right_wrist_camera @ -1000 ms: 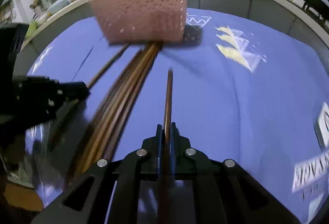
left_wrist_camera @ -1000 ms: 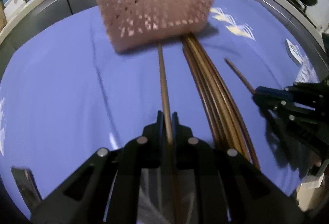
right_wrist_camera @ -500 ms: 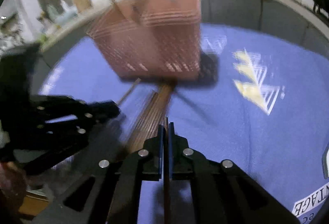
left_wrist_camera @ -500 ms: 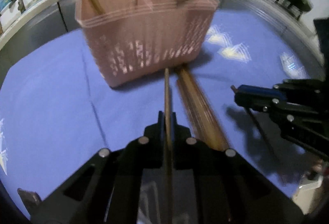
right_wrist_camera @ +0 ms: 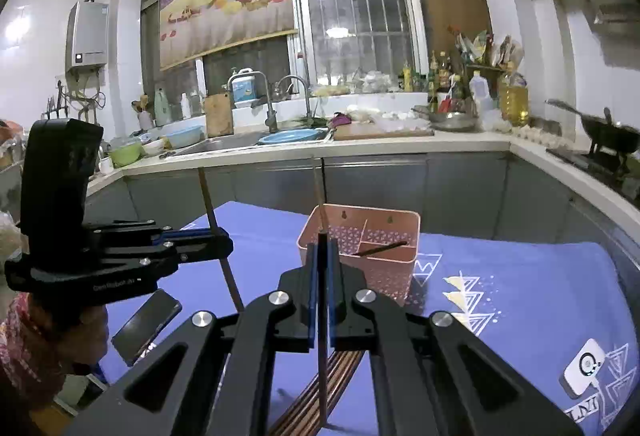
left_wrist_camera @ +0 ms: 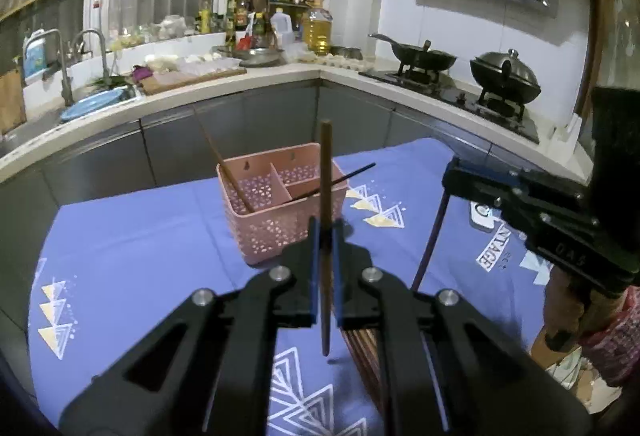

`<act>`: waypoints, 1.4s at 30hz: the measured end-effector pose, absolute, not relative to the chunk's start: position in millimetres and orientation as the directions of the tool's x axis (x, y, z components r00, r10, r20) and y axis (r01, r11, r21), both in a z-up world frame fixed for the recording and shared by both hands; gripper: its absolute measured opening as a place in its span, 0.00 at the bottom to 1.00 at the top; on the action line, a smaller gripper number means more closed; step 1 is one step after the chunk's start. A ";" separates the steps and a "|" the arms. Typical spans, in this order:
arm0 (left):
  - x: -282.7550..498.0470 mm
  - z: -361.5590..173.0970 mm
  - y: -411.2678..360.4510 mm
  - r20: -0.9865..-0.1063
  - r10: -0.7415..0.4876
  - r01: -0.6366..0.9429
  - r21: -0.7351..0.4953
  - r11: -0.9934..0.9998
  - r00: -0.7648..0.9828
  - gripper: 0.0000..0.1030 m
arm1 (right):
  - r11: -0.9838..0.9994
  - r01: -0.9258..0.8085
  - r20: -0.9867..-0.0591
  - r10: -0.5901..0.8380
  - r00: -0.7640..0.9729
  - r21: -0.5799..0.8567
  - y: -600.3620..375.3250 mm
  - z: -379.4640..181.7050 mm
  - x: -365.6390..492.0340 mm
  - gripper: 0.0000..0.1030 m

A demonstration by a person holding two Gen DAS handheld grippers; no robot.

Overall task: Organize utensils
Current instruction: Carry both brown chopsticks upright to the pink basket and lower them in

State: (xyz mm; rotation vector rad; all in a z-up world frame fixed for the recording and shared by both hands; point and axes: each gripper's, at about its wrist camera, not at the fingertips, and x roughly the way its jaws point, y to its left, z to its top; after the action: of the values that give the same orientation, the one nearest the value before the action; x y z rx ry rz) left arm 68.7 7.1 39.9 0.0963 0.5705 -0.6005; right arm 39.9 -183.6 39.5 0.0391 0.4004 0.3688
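Observation:
My left gripper (left_wrist_camera: 325,226) is shut on a brown chopstick (left_wrist_camera: 326,163), held upright in the air in front of the pink perforated basket (left_wrist_camera: 264,232). My right gripper (right_wrist_camera: 322,248) is shut on another chopstick (right_wrist_camera: 318,187), also upright and clear of the cloth. Each gripper shows in the other's view: the right gripper (left_wrist_camera: 450,173) at the right, the left gripper (right_wrist_camera: 227,244) at the left. The basket (right_wrist_camera: 384,276) holds a brown chopstick (left_wrist_camera: 224,163) in its left compartment and a dark one (left_wrist_camera: 344,177) in its right. A bundle of chopsticks (right_wrist_camera: 340,368) lies on the cloth below.
A purple printed cloth (left_wrist_camera: 140,256) covers the table. A dark phone (right_wrist_camera: 146,324) lies near its left edge. Behind runs a kitchen counter with a sink (right_wrist_camera: 288,135), bottles, and a stove with two pans (left_wrist_camera: 504,75). A person's patterned sleeve (right_wrist_camera: 24,348) is at the lower left.
Both grippers have risen with their chopsticks, lifting them off the cloth and tipping them upright. The basket now sits lower and farther off, and the kitchen has come into view.

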 end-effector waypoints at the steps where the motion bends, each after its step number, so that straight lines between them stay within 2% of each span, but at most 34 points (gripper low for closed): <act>1: 70.9 36.7 6.2 -0.545 -0.502 0.556 -0.078 0.828 0.671 0.05 | 0.934 -0.341 -0.381 0.355 0.854 0.106 -180.8 38.3 40.3 0.04; 6: 81.2 13.9 2.0 -0.596 -0.469 0.539 -0.071 0.839 0.652 0.05 | 0.937 -0.336 -0.402 0.345 0.848 0.095 -175.8 39.0 42.3 0.04; 9: 87.0 12.7 4.2 -0.603 -0.469 0.538 -0.078 0.840 0.645 0.05 | 0.934 -0.343 -0.382 0.356 0.853 0.105 -175.6 46.8 41.9 0.04; 12: 89.0 32.3 8.1 -0.566 -0.482 0.535 -0.084 0.841 0.669 0.05 | 0.929 -0.349 -0.346 0.369 0.863 0.121 -178.8 68.1 48.5 0.04; 20: 121.2 132.9 10.6 -0.392 -0.468 0.481 -0.073 0.874 0.792 0.05 | 0.937 -0.306 -0.215 0.338 0.916 0.171 -178.5 143.9 106.1 0.04; 25: 154.5 147.0 2.0 -0.333 -0.397 0.407 -0.043 0.913 0.855 0.05 | 0.961 -0.224 -0.143 0.247 0.958 0.160 -173.5 153.4 150.0 0.04; 28: 184.3 130.0 -4.3 -0.370 -0.372 0.379 -0.055 0.924 0.852 0.05 | 0.965 -0.190 -0.192 0.224 0.955 0.182 -172.4 133.6 185.4 0.04; 37: 236.5 60.4 -26.7 -0.554 -0.344 0.374 -0.062 0.925 0.758 0.05 | 0.955 -0.156 -0.461 0.261 0.848 0.253 -169.5 63.8 252.9 0.05; 38: 241.2 52.7 -28.7 -0.577 -0.331 0.366 -0.058 0.929 0.747 0.11 | 0.955 -0.147 -0.478 0.259 0.839 0.259 -169.0 60.1 256.1 0.05; 39: 245.8 43.9 -31.8 -0.608 -0.307 0.350 -0.051 0.935 0.733 0.27 | 0.953 -0.141 -0.490 0.261 0.832 0.269 -168.6 57.2 257.7 0.06; 40: 246.5 39.9 -32.5 -0.616 -0.296 0.341 -0.048 0.939 0.730 0.34 | 0.946 -0.142 -0.498 0.278 0.821 0.292 -169.6 55.3 257.3 0.07; 41: 246.5 37.1 -32.2 -0.616 -0.288 0.331 -0.045 0.942 0.734 0.38 | 0.940 -0.146 -0.498 0.290 0.817 0.307 -170.5 55.0 255.6 0.08; 42: 245.1 36.2 -30.6 -0.611 -0.282 0.325 -0.043 0.945 0.740 0.38 | 0.937 -0.151 -0.493 0.298 0.817 0.316 -170.1 55.9 252.5 0.10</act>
State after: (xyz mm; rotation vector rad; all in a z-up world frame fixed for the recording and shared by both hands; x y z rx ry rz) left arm 245.1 -30.6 36.2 0.0676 0.6585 -0.3330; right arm 252.5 -170.1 55.9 0.2701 0.5668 0.2422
